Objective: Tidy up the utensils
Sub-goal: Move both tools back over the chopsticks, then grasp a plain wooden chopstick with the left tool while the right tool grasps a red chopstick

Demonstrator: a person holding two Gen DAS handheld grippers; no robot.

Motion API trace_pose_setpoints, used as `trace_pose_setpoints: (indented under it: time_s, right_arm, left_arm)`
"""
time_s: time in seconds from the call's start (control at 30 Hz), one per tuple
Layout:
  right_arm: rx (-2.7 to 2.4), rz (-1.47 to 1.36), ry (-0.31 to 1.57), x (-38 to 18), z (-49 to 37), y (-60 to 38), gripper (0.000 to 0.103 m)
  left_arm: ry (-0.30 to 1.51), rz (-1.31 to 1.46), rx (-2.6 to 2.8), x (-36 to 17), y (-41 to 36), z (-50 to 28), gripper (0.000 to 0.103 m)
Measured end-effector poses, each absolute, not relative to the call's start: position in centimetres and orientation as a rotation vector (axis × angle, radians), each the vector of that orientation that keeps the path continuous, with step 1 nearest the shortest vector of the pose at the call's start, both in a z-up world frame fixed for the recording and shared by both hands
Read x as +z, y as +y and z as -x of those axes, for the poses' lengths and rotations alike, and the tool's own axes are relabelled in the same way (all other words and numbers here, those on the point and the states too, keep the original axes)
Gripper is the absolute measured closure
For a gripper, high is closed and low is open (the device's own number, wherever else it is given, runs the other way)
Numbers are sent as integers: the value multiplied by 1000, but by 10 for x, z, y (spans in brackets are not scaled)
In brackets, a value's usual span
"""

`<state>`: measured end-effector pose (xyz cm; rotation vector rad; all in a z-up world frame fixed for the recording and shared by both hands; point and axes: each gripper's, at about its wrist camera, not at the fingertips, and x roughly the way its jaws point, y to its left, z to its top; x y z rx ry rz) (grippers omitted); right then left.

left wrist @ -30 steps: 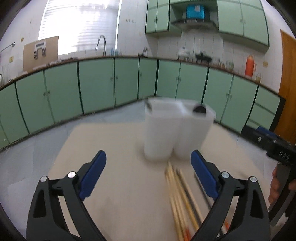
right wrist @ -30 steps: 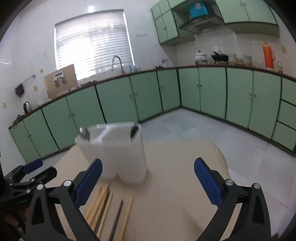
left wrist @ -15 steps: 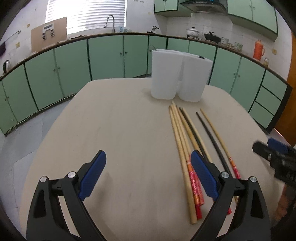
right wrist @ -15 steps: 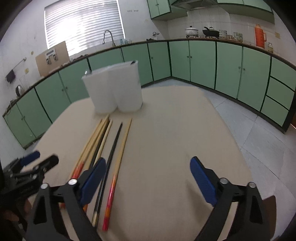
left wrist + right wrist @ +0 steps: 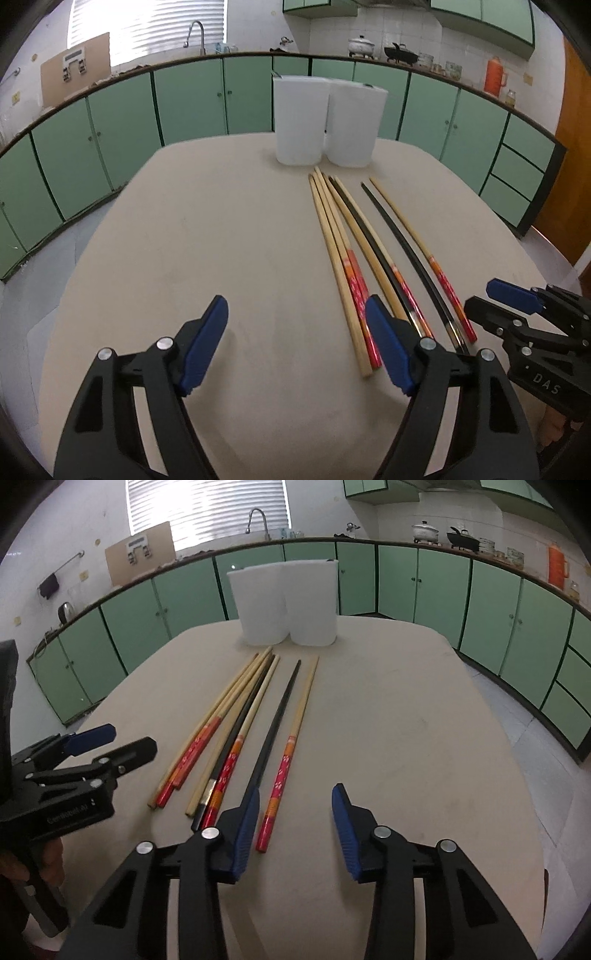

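Observation:
Several chopsticks (image 5: pixel 354 240) lie on the beige table (image 5: pixel 221 240), tips toward a white two-compartment utensil holder (image 5: pixel 328 123) at the far edge. They also show in the right wrist view (image 5: pixel 255 716), with the holder (image 5: pixel 286 603) behind. My left gripper (image 5: pixel 295 341) is open and empty, low over the table's near side, left of the chopstick ends. My right gripper (image 5: pixel 293 829) is open and empty, just right of the red-ended chopstick (image 5: pixel 282 771). Each gripper shows in the other's view: the right one (image 5: pixel 517 306), the left one (image 5: pixel 85 746).
Green kitchen cabinets (image 5: pixel 192 99) wrap round the room behind the table. A counter carries a sink tap (image 5: pixel 256 518), pots (image 5: pixel 424 530) and an orange flask (image 5: pixel 495 77). Bare table surface lies left of the chopsticks and to the right (image 5: pixel 406 709).
Both grippers have drawn back from the holder and dropped toward the table's near side. The chopsticks now lie in full view. The right gripper's jaws stand closer together than before.

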<state>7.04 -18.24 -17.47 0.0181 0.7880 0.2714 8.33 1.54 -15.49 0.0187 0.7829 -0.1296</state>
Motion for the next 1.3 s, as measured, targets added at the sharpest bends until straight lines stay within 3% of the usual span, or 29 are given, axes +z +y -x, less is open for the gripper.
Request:
trace_pose_setpoints:
  time_s: [0.73,0.93,1.0,1.1,1.2,1.3]
  right_arm:
    - [304,-13,806,-176,-66,-178,64]
    - [282,-9,831,-181,-70,-178,64]
    - [278,-12,833,-182,-73,-178,64]
    - [262,9,832,-182,-76,-176,70]
    - [249,-9,836,-183,-78,-182,92]
    - [238,-49,847,-183,-79,-194,97]
  left_arm:
    - [874,-69,-121,-172,1,-90,34]
    - [866,-42,-103,-170,8,-92,67]
    - [865,-35,-98,-170,9,-92,83]
    - [865,-37,-99,-170,8,-93,95]
    - [863,-23,-88,-169,11,-92,97]
    - [863,4,-56,-169,17,-92,97]
